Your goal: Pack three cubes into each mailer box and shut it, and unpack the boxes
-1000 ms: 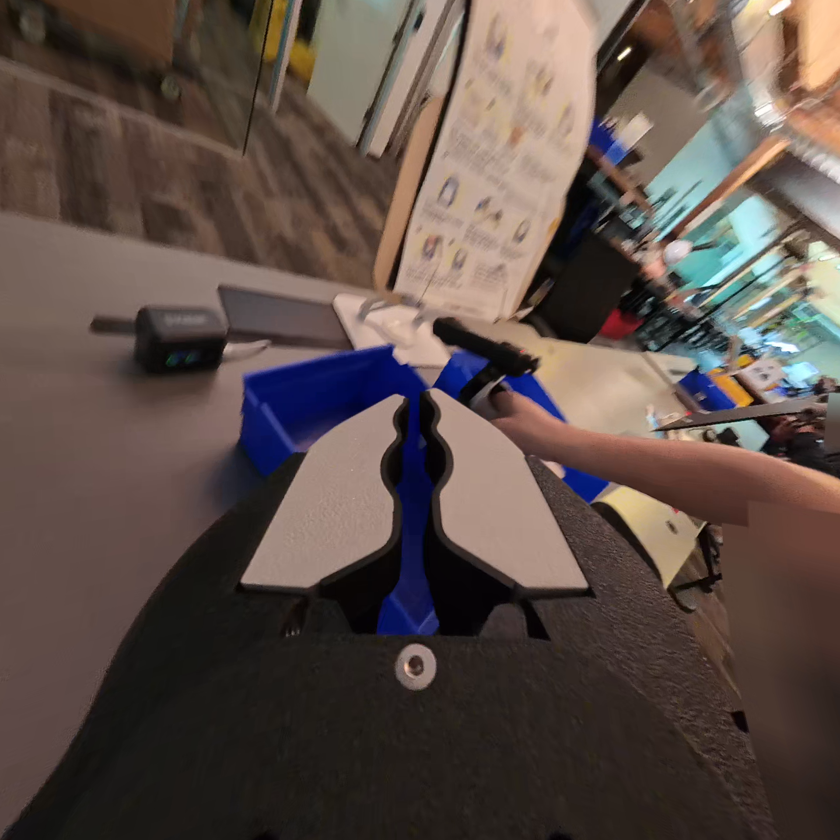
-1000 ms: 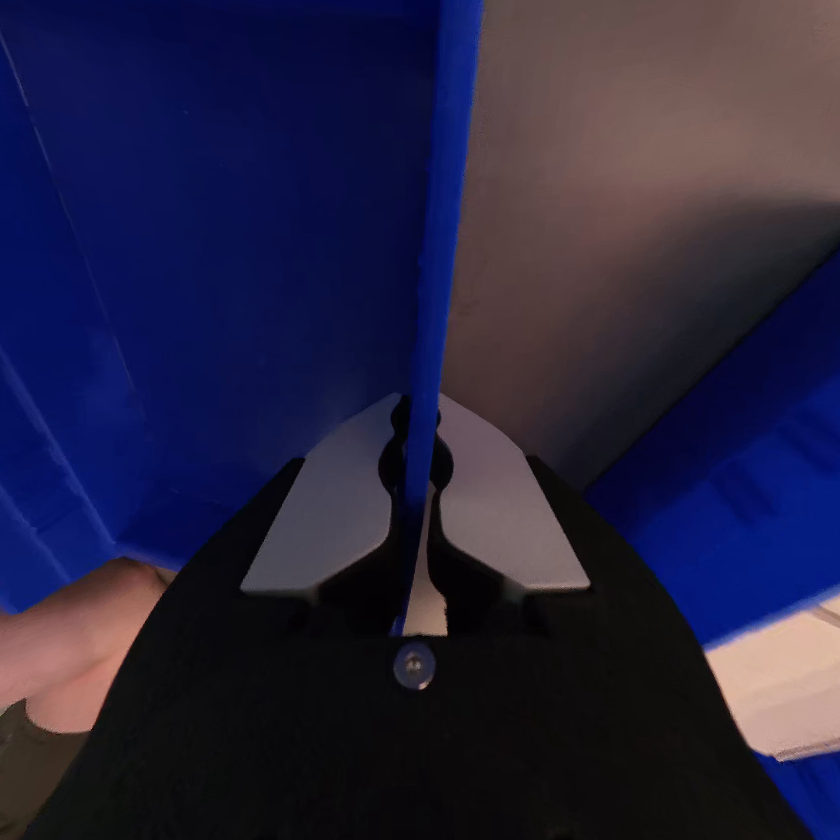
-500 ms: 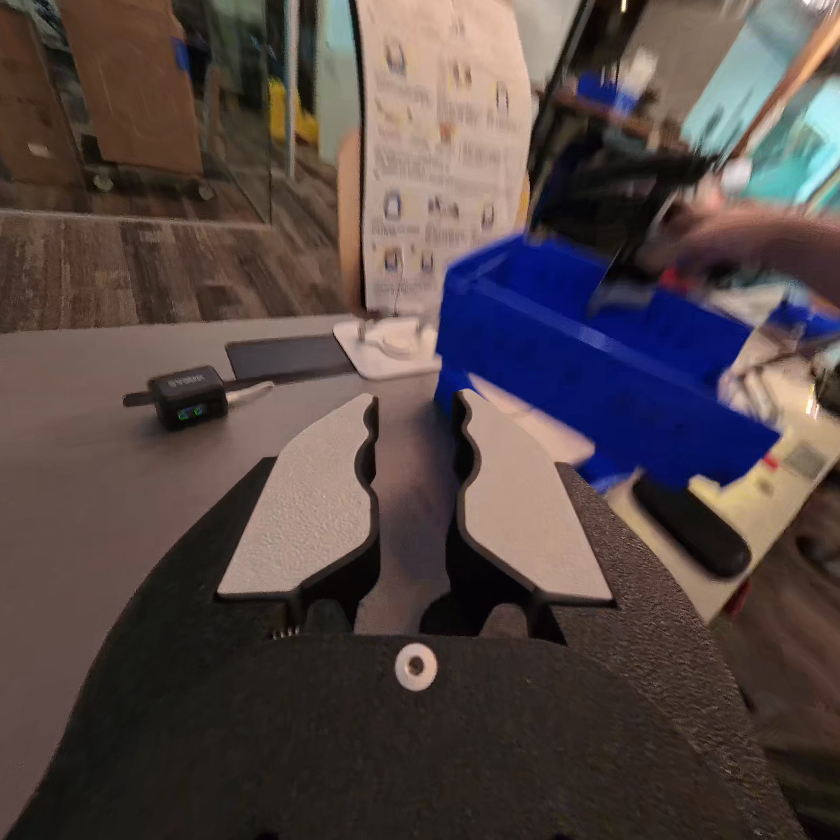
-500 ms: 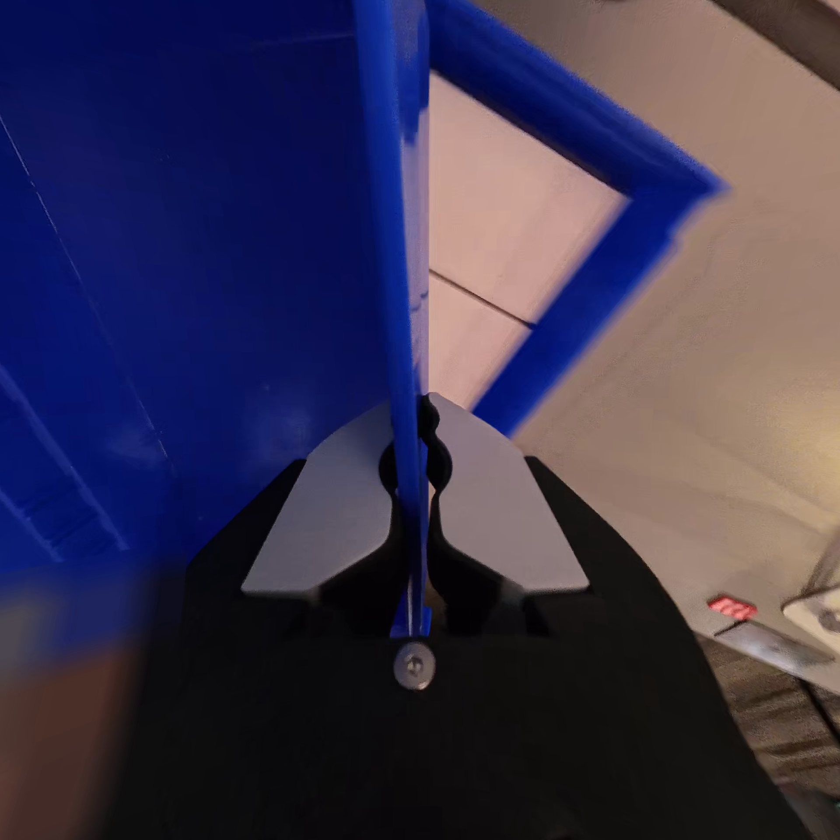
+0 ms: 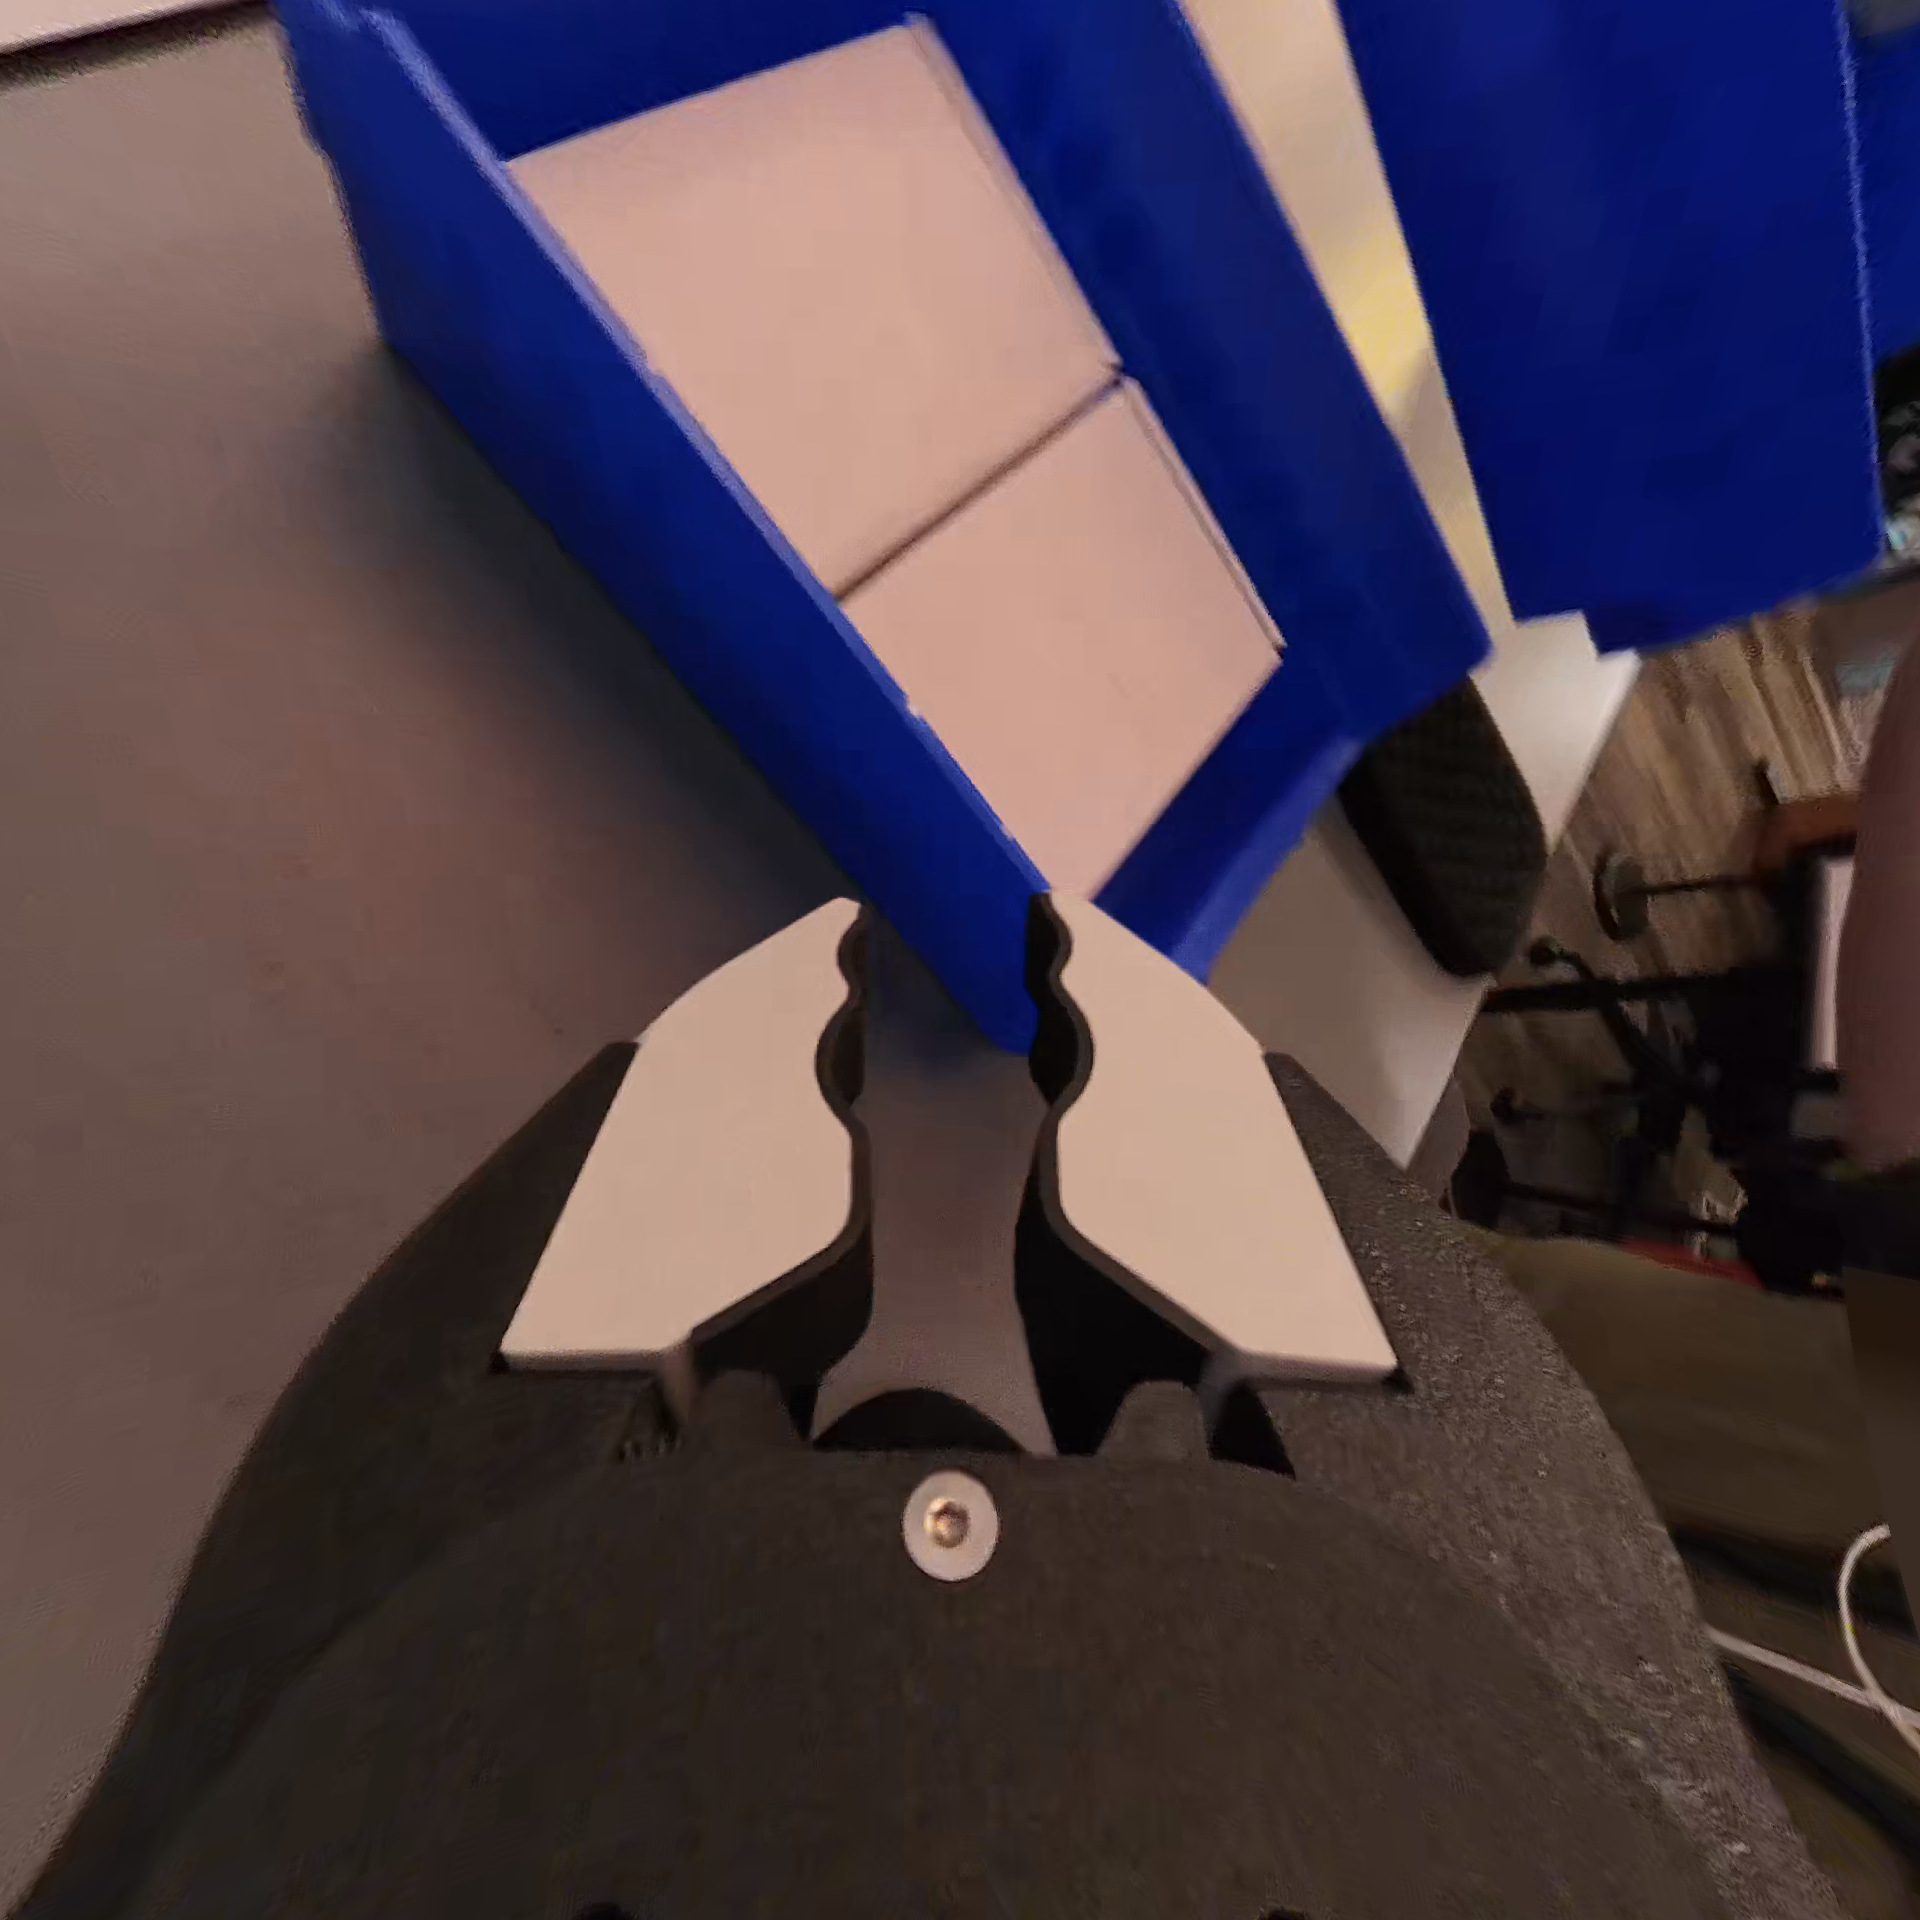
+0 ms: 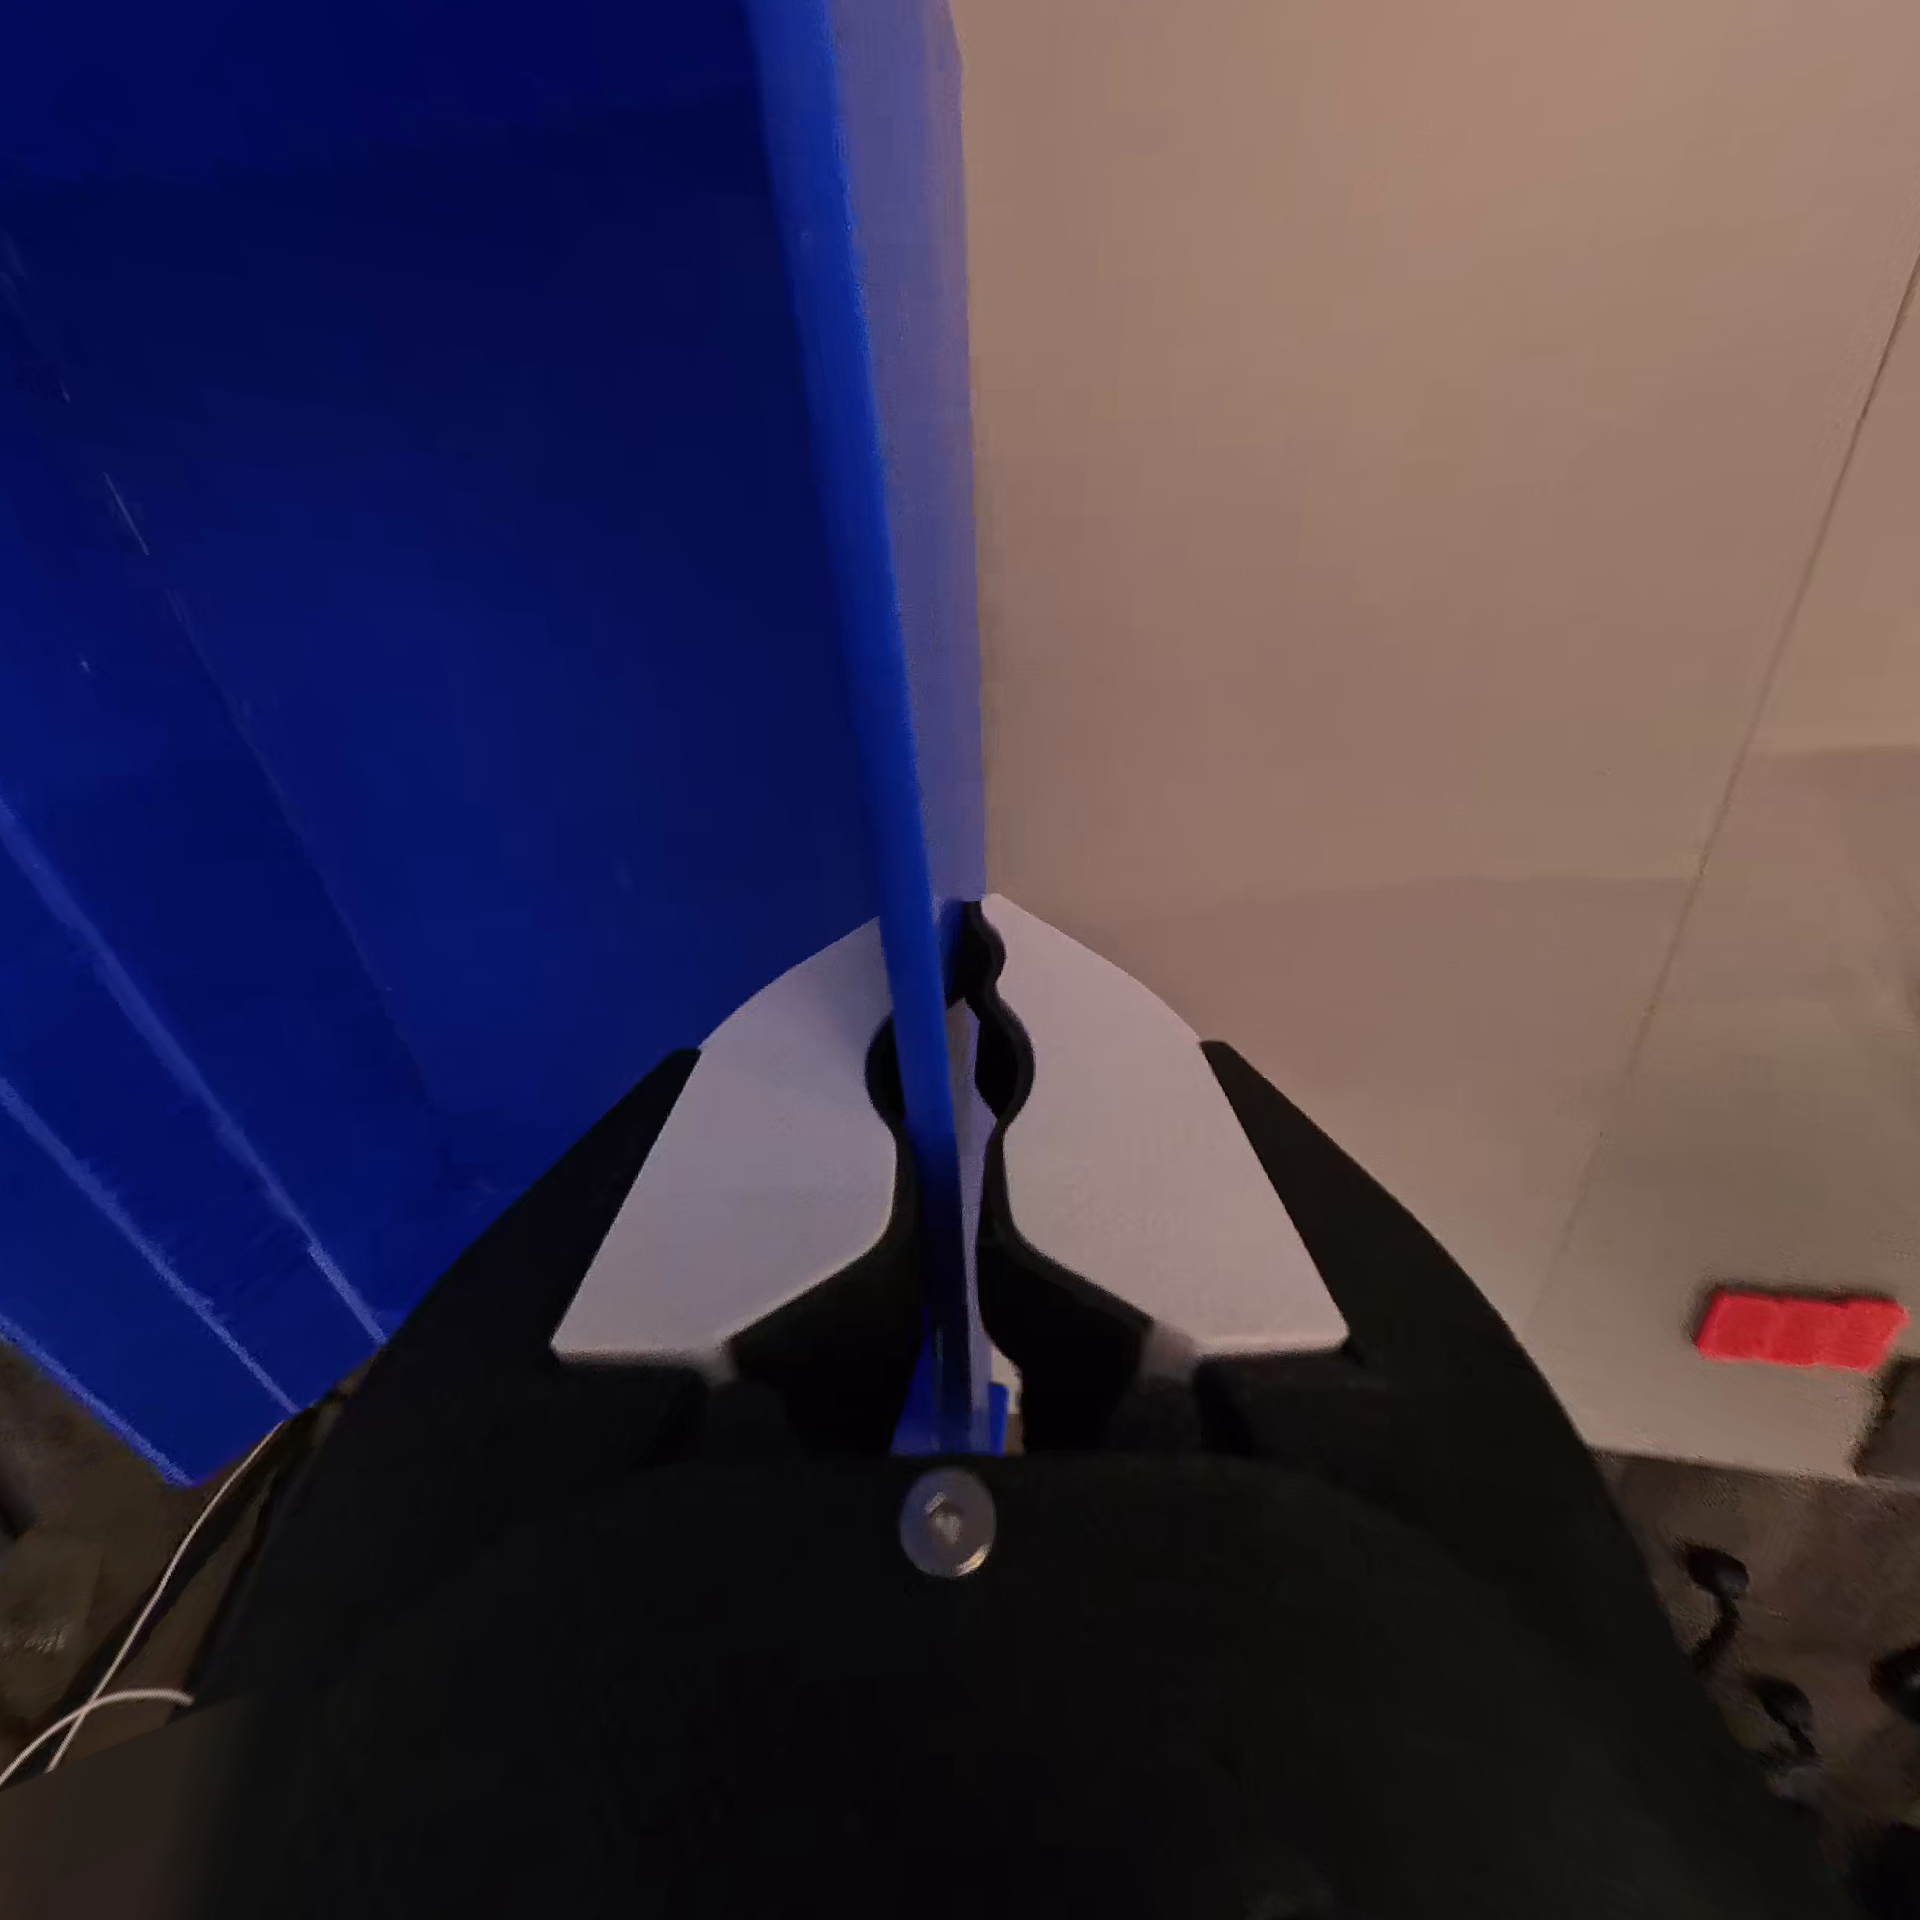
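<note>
Bare grey table (image 5: 260,727) lies free left of the blue bin (image 5: 644,499); its near corner blocks the open left gripper (image 5: 945,935).

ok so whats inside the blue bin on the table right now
In the left wrist view the blue bin holds two pale flat-topped boxes side by side, filling most of its floor. Whatever lies under or inside them is covered; no cubes show.

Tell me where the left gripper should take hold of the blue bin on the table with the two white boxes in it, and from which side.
Grip the blue bin by its thin near wall, close to the corner just ahead of the open left gripper. Come down from above, one finger inside and one outside: the top edge is bare there, and the two white boxes probably leave little room further in.
</note>
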Demonstrator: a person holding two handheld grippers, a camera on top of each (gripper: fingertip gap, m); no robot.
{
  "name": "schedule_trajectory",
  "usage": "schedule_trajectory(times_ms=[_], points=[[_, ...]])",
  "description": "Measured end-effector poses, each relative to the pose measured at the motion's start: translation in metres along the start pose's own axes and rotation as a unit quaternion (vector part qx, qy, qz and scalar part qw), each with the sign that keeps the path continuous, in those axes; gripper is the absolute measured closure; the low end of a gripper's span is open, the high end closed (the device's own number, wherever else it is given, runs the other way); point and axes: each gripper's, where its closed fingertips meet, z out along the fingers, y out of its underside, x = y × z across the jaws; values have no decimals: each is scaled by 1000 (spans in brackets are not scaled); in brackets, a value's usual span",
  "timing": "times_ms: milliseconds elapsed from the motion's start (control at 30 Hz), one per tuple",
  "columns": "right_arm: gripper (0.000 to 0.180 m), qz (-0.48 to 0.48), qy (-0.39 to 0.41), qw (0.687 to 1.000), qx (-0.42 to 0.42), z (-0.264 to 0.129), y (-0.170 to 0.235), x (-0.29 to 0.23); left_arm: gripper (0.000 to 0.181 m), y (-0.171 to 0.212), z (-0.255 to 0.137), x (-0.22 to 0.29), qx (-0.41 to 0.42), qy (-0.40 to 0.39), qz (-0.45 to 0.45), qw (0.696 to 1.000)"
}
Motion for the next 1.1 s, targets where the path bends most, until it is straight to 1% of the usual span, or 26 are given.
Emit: schedule_trajectory(times_ms=[67, 100, 133, 233, 300, 367, 400, 500, 533, 567, 633, 667, 767, 867, 1000, 1100], points=[[173, -2, -21, 1000, -8, 27, 1, 5, 137, -14, 5, -13, -15, -29, -35, 999], [173, -8, -32, 999, -13, 40, 2, 5, 135, -18, 8, -14, -34, -29, -55, 997], [173, -13, -42, 999, -18, 52, 2, 3, 135, -22, 10, -12, -48, -24, -69, 996], [173, -15, -70, 997, -24, 76, 2, 0, 135, -30, 15, -17, -85, -63, -86, 991], [172, 1, -93, 996, -14, 87, -1, -1, 136, -31, 22, -20, -110, -90, -91, 986], [170, 21, -110, 994, 2, 93, -3, -3, 138, -25, 32, -17, -148, -94, -115, 978], [170, 31, -111, 993, 8, 96, -5, -2, 140, -21, 37, -17, -169, -100, -122, 973], [167, 37, -97, 995, -10, 98, -4, -1, 150, -10, 48, -21, -232, -135, -117, 956], [165, 23, -89, 996, -8, 97, -5, -3, 166, -8, 52, -16, -249, -129, -119, 953], [162, 10, -88, 996, -10, 97, -5, -6, 172, -7, 54, -14, -266, -137, -117, 947], [162, 4, -81, 996, -33, 101, -1, -10, 173, -5, 54, -18, -298, -167, -87, 936], [165, 2, -72, 997, -41, 104, 0, -11, 173, -5, 53, -18, -308, -173, -86, 932], [165, -18, -79, 996, -47, 107, -1, -26, 174, -6, 51, -21, -310, -168, -116, 929], [165, -39, -83, 994, -55, 110, -3, -40, 176, -6, 38, -38, -295, -180, -132, 929], [167, -40, -82, 994, -53, 112, -5, -46, 178, 2, 0, -82, -259, -220, -156, 928], [166, -16, -92, 995, -48, 112, -7, -45, 177, 18, -39, -117, -226, -241, -189, 925]])
